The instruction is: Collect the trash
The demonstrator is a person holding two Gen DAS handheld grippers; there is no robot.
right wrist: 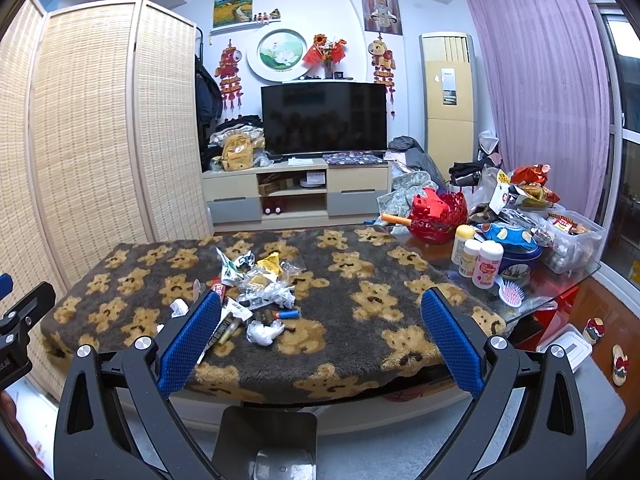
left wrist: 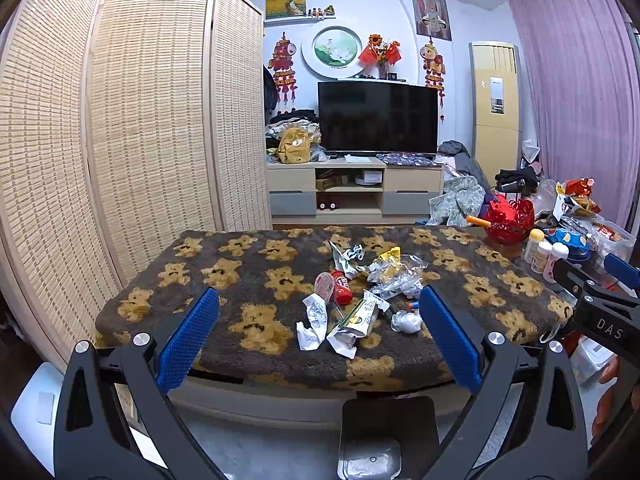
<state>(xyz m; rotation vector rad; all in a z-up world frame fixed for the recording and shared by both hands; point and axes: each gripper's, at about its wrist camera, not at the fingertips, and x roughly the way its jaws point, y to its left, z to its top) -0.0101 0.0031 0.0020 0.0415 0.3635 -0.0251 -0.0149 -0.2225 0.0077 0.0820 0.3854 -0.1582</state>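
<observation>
A heap of trash (left wrist: pixel 360 292) lies on the bear-patterned blanket (left wrist: pixel 248 264): crumpled white wrappers, clear plastic, a yellow packet, a red cup (left wrist: pixel 342 288) and a white paper ball (left wrist: pixel 406 322). The same trash heap (right wrist: pixel 256 292) sits left of centre in the right wrist view, with a small blue-and-orange piece (right wrist: pixel 286 315) beside a white paper ball (right wrist: pixel 264 332). My left gripper (left wrist: pixel 318 334) is open, held back from the table's near edge, its blue pads framing the heap. My right gripper (right wrist: pixel 320 336) is open too, empty, right of the heap.
On the table's right end stand a red basket (right wrist: pixel 438 216), several small bottles (right wrist: pixel 478 260), a blue tin, a pink hairbrush (right wrist: pixel 510 292) and snack packets in a clear box (right wrist: pixel 576 240). A woven folding screen (left wrist: pixel 140 120) stands left; a TV cabinet is behind.
</observation>
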